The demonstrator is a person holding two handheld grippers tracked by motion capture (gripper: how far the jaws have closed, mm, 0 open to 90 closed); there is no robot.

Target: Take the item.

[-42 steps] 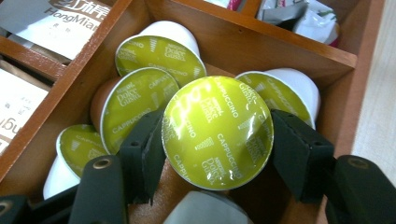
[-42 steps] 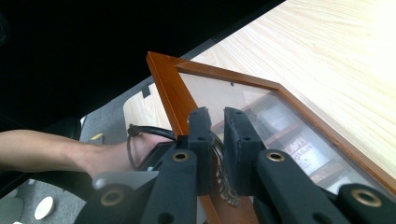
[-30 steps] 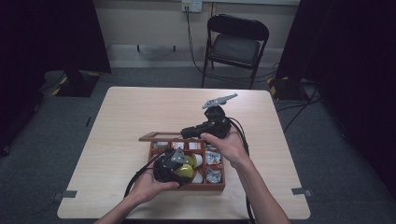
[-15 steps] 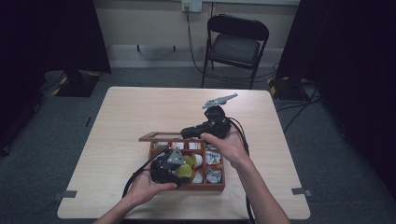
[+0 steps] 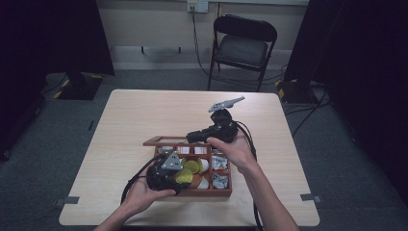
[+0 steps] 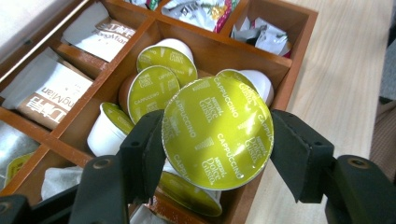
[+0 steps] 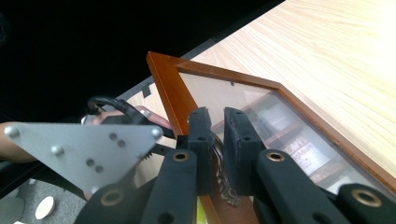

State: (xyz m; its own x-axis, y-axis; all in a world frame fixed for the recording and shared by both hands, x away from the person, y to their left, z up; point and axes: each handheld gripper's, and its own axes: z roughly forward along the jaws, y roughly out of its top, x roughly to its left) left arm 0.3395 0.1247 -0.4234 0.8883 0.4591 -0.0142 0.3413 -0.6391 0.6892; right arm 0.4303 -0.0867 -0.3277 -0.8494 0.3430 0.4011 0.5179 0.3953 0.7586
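Two tongs work over one wooden box [image 5: 226, 190] that sits near the front edge of the pale desk [image 5: 144, 115], slightly right of its middle. Beyond the desk's far side a black folding chair [image 5: 243, 45] stands on the grey floor.

The box is split into compartments. Its glass lid [image 7: 233, 93], framed in the same reddish wood, stands raised at the far side of the box. The right tongs [image 7: 215, 140] are closed on the lid's metal clasp at the edge of the frame, with the right hand [image 5: 233, 149] behind them at the far right of the box.

In the left gripper view, paper sachets [image 6: 46, 91] lie in the compartments on the left, crinkled foil packets [image 6: 201, 11] in the far ones, and a heap of white coffee capsules with green foil tops [image 6: 152, 86] fills the middle compartment.

The left tongs [image 6: 212, 140], held by the left hand [image 5: 144, 190] at the near left of the box, grip one capsule [image 6: 217, 130] by its rim from both sides. It is lifted just above the heap, over the middle compartment, its green "Cappuccino" lid tilted toward the camera.
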